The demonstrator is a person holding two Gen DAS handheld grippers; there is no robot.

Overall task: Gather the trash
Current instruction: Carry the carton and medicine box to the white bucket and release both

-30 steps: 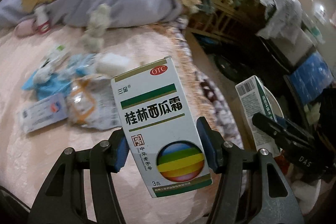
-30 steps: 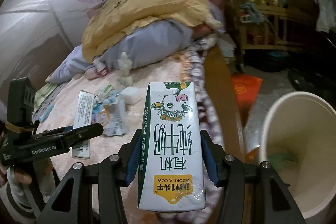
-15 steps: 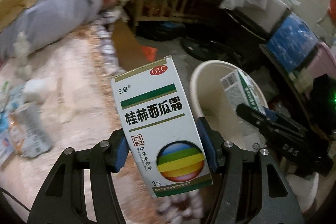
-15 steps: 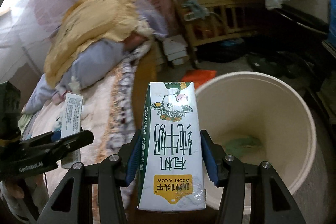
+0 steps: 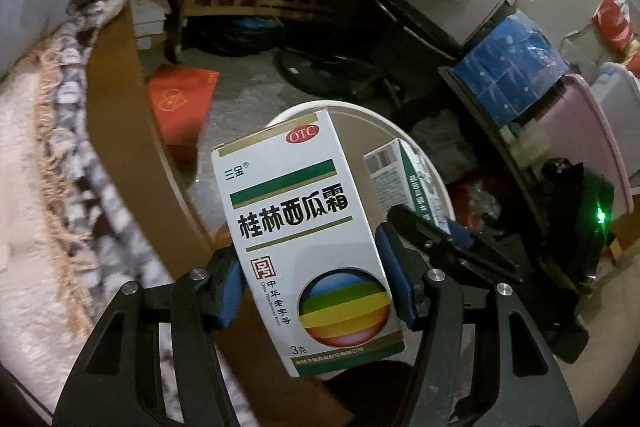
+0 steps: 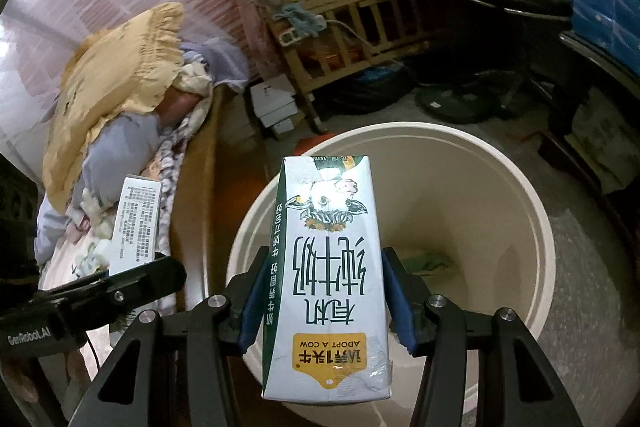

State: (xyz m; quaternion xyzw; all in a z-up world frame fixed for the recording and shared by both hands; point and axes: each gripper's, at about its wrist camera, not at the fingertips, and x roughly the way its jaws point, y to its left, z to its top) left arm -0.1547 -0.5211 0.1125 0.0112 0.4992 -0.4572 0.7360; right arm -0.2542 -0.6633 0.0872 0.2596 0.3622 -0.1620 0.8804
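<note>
My left gripper is shut on a white medicine box with green stripes and a rainbow ball; its blue pads press both sides. My right gripper is shut on a white and green milk carton, held upside down over the cream bin. In the left wrist view the bin shows behind the box, with the milk carton and the right gripper over its rim. The right wrist view shows the left gripper and the medicine box above the bed's edge.
The bed with a fringed blanket and wooden side board lies to the left. A wooden crib, a fan base, a red packet and stacked boxes crowd the floor around the bin.
Both grippers swung away from the bed toward the bin, each keeping its box. The litter on the bed has left the left wrist view; the bin now fills the right wrist view.
</note>
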